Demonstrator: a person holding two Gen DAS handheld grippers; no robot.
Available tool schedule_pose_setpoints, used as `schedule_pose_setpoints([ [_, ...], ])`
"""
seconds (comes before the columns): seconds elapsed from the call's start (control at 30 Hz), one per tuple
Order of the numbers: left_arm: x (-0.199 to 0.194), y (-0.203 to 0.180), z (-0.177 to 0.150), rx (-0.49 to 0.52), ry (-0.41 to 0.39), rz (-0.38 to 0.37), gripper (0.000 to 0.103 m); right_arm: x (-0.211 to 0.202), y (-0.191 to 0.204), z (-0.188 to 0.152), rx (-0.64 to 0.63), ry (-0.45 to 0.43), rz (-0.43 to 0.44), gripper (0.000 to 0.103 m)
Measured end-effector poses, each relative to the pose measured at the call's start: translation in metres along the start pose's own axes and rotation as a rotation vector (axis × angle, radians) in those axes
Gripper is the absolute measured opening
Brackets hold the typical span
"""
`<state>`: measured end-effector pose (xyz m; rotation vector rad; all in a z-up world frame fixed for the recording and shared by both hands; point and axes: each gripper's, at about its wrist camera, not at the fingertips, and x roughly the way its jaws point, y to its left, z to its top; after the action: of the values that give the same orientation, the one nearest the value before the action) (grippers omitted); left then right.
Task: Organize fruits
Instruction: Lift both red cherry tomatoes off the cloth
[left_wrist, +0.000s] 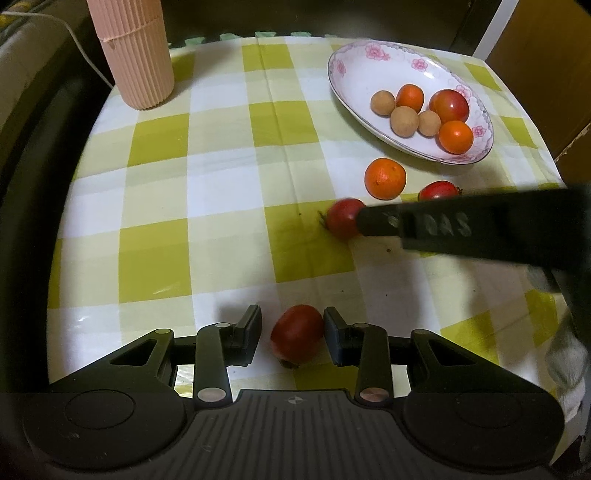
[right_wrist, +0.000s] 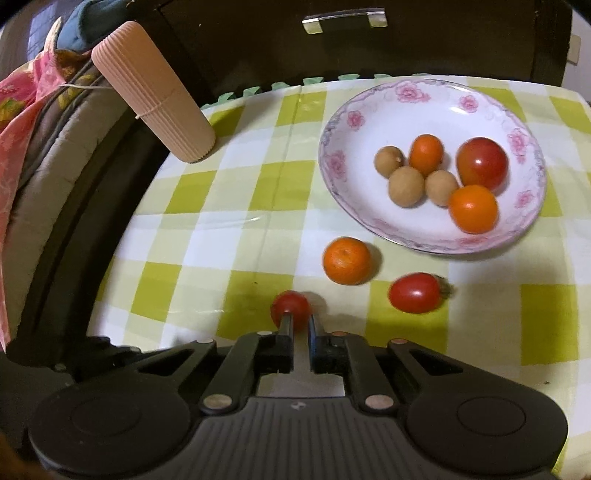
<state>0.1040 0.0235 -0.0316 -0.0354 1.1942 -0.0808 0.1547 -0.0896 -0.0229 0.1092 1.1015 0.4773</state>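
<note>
A flowered white plate (left_wrist: 373, 74) (right_wrist: 391, 118) at the far right holds several fruits: oranges, longans and a tomato. On the checked cloth lie an orange (left_wrist: 385, 178) (right_wrist: 346, 260) and a red tomato (left_wrist: 437, 191) (right_wrist: 415, 292). My left gripper (left_wrist: 291, 325) is open around another red tomato (left_wrist: 296, 335), its right finger touching it. My right gripper (right_wrist: 299, 321) is shut on a small tomato (right_wrist: 290, 306); that tomato (left_wrist: 343, 217) also shows in the left wrist view at the gripper's tip (left_wrist: 364, 221).
A ribbed pink cylinder (left_wrist: 133, 55) (right_wrist: 155, 92) stands at the table's far left corner. Bedding (right_wrist: 33, 122) lies beyond the left edge, a dark cabinet (right_wrist: 369, 40) behind, and cardboard (left_wrist: 543, 55) at the far right.
</note>
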Motion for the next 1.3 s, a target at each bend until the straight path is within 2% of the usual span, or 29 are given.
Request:
schedule_pose_setpoints([
  [0.3, 0.001, 0.001, -0.001, -0.001, 0.005, -0.007, 0.049, 0.017, 0.018, 0.017, -0.014, 0.038, 0.017, 0.013],
  [0.5, 0.002, 0.0, 0.0, -0.001, 0.005, -0.01, 0.05, 0.03, 0.021, 0.023, -0.02, 0.06, 0.02, 0.018],
  [0.63, 0.002, -0.001, 0.0, 0.002, 0.004, -0.011, 0.053, 0.037, 0.022, 0.029, -0.031, 0.048, 0.001, 0.02],
  [0.87, 0.002, -0.001, -0.001, 0.0, 0.004, -0.015, 0.054, 0.046, 0.019, 0.039, -0.041, 0.046, 0.017, 0.021],
  [1.1, 0.002, -0.001, -0.002, 0.001, 0.0, -0.008, 0.049, 0.044, 0.02, 0.038, -0.07, 0.026, 0.011, 0.02],
  [1.3, 0.0, -0.001, -0.004, 0.005, -0.001, -0.007, 0.044, 0.015, 0.015, 0.028, -0.082, -0.005, 0.013, 0.02],
])
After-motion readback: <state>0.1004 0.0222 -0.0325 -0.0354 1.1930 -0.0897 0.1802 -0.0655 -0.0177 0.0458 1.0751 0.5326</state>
